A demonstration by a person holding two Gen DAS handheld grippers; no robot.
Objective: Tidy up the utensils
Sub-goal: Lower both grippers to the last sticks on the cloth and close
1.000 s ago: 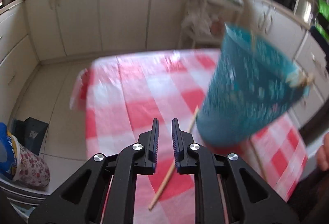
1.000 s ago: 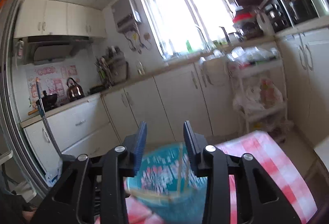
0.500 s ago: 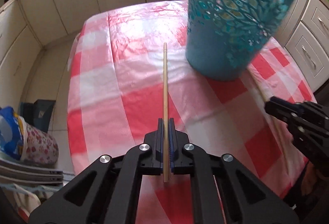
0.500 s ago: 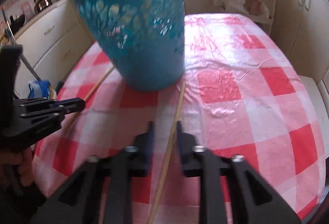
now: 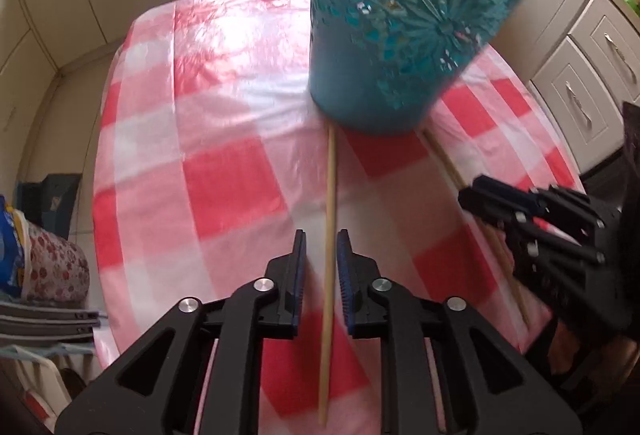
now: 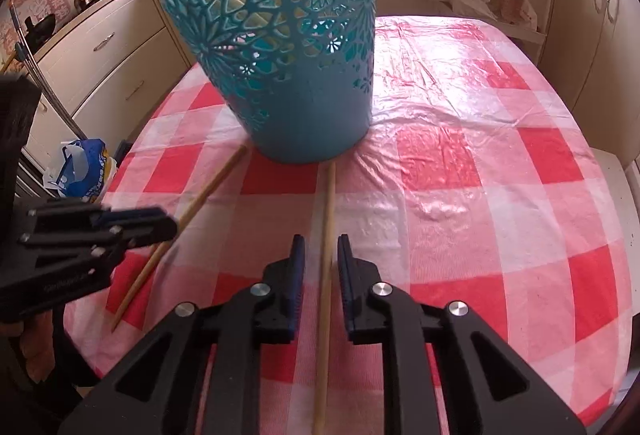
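Kitchen table, red-check cloth: two chopsticks flat on cloth, far ends at foot of teal openwork basket, upper centre of both views, likely their destination.

Left gripper, lower centre of left view, straddles left chopstick; jaws narrow, just reopened, pads clear of stick, nothing gripped.

Right gripper, lower centre of right view, likewise astride right chopstick; narrow gap, jaws just reopened, pads not pressing.

Each stick lined up lengthwise between fingers, seemingly for pinch-and-lift. More sticks poke above basket rim.
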